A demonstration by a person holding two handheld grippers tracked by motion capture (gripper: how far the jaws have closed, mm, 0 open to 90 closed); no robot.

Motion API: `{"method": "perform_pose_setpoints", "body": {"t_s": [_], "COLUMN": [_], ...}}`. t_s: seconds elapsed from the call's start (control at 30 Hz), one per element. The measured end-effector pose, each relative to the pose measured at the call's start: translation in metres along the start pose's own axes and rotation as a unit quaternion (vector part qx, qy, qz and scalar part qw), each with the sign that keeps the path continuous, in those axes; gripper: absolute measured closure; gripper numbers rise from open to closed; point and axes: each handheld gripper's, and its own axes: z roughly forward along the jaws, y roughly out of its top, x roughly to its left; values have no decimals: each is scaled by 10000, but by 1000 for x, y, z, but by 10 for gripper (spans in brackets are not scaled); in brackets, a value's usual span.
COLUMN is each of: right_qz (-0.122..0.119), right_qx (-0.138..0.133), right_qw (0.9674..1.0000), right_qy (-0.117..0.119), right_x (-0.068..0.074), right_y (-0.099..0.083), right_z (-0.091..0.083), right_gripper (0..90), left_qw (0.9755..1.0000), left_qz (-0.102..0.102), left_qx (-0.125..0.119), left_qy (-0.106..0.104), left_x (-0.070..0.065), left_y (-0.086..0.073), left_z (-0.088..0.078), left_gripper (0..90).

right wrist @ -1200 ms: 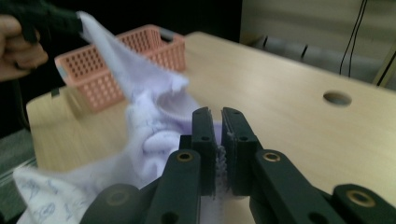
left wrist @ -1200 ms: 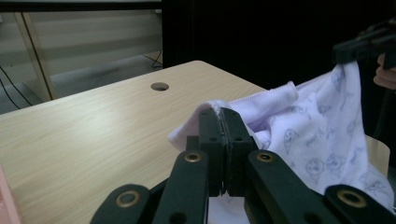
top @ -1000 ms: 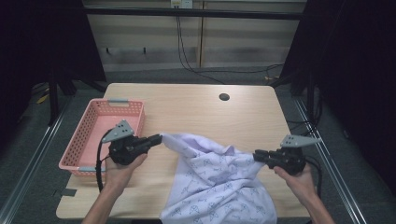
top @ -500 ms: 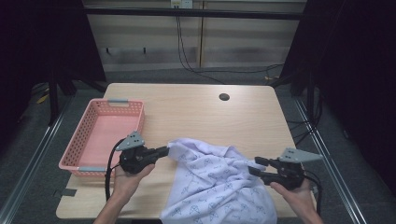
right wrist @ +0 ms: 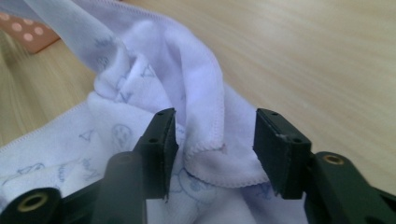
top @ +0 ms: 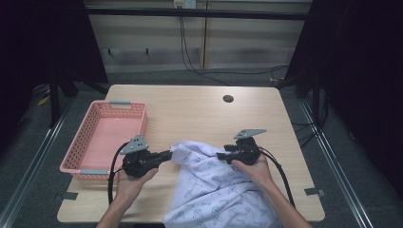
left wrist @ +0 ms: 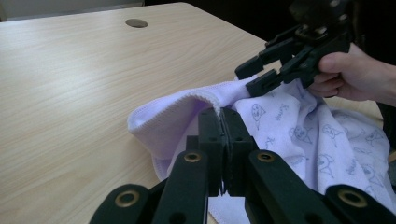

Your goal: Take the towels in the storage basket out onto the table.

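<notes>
Pale lilac printed cloth (top: 223, 190) lies crumpled on the near half of the wooden bench (top: 190, 107), right of centre, its near part hanging over the near edge. A raised fold of it sits between the two grippers.

Left gripper (top: 167, 155): clenched on the cloth's hemmed edge at the cloth's left end. In the left gripper view the pads (left wrist: 211, 135) are pressed together with the hem pinched between them and the fabric curling up over the tips. The hand (top: 130, 178) holds the gripper low over the bench, pointing right.

Right gripper (top: 221, 155): released, its jaws having just been opening. In the right gripper view the two pads (right wrist: 275, 149) stand well apart, with a folded, stitched edge of the cloth between them, near the left pad but not squeezed. The gripper points left, towards the left gripper, over the top of the fold.

Pink mesh basket (top: 121, 110) stands at the left side of the bench, just left of the left gripper, apart from the cloth. A round cable hole (top: 228, 99) is in the far right part of the benchtop.
</notes>
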Motion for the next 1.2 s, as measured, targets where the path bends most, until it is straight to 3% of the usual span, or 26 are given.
{"method": "perform_pose_setpoints", "body": {"t_s": [0.07, 0.1, 0.13, 0.2, 0.23, 0.27, 0.3, 0.33, 0.4, 0.43, 0.47, 0.5, 0.57, 0.6, 0.63, 0.67, 0.73, 0.77, 0.8, 0.87, 0.9, 0.93, 1.0, 1.03, 1.13, 1.2], "right_qz": [76, 77, 119, 91, 91, 59, 59, -43, -106, -106, -206, -206, -219, -207, -189, -171, -117, -117, -17, 15, 71, 114, 190, 381, 469, 417], "right_qx": [171, 8, -171, -500, -500, -841, -841, -1125, -1370, -1370, -1543, -1543, -1696, -1852, -1892, -1964, -2022, -2022, -2059, -2034, -1979, -1909, -1611, -1495, -1487, -1378], "right_qw": [9998, 9999, 9997, 9986, 9986, 9964, 9964, 9936, 9905, 9905, 9876, 9876, 9847, 9812, 9800, 9781, 9759, 9759, 9746, 9743, 9744, 9748, 9767, 9744, 9751, 9776], "right_qy": [50, 93, 151, 125, 125, 90, 90, 49, -61, -61, -201, -201, -327, -496, -583, -662, -812, -812, -881, -965, -1065, -1146, -1405, -1633, -1575, -1535], "right_x": [-3, -2, -2, -2, -2, -5, -5, -7, -10, -10, -14, -14, -20, -30, -36, -43, -58, -58, -75, -83, -93, -98, -109, -118, -123, -121], "right_y": [-3, -4, -2, 6, 6, 18, 18, 31, 43, 43, 54, 54, 63, 72, 77, 81, 89, 89, 95, 97, 98, 99, 97, 91, 81, 69], "right_z": [7, 4, -2, -22, -22, -48, -48, -76, -101, -101, -122, -122, -139, -153, -158, -162, -164, -164, -160, -156, -149, -144, -129, -120, -117, -117], "right_gripper": [696, 829, 849, 857, 857, 858, 858, 859, 860, 860, 860, 860, 861, 861, 861, 861, 861, 861, 860, 856, 845, 825, 668, 610, 580, 577], "left_qw": [10000, 10000, 10000, 9998, 9998, 9997, 9995, 9989, 9985, 9982, 9978, 9972, 9966, 9960, 9957, 9957, 9955, 9958, 9965, 9964, 9957, 9946, 9938, 9931, 9937, 9953], "left_qz": [-11, -20, -20, -2, -2, -9, -11, 59, 111, 148, 212, 276, 268, 287, 319, 319, 276, 222, 69, 29, -9, -144, -258, -379, -238, -174], "left_qx": [-11, -33, -33, -118, -118, -179, -254, -380, -451, -481, -511, -541, -616, -602, -564, -564, -514, -493, -430, -370, -307, -212, -218, -232, -133, -28], "left_qy": [9, 48, 48, 148, 148, 175, 182, 277, 296, 333, 372, 440, 482, 588, 664, 664, 752, 737, 707, 756, 871, 1002, 1064, 1089, 1088, 948], "left_x": [1, 2, 2, 5, 5, 7, 8, 10, 11, 11, 11, 12, 15, 21, 26, 26, 37, 44, 56, 62, 65, 69, 76, 76, 70, 62], "left_y": [0, 1, 1, 7, 7, 11, 16, 28, 34, 40, 47, 53, 67, 80, 87, 87, 100, 106, 114, 117, 118, 119, 121, 120, 116, 108], "left_z": [-1, -5, -5, -14, -14, -18, -22, -29, -32, -35, -37, -39, -41, -38, -34, -34, -25, -20, -6, 4, 10, 19, 25, 27, 29, 29], "left_gripper": [885, 886, 886, 887, 887, 887, 887, 887, 887, 887, 888, 888, 887, 888, 888, 888, 887, 887, 885, 875, 790, 735, 672, 595, 622, 624]}}
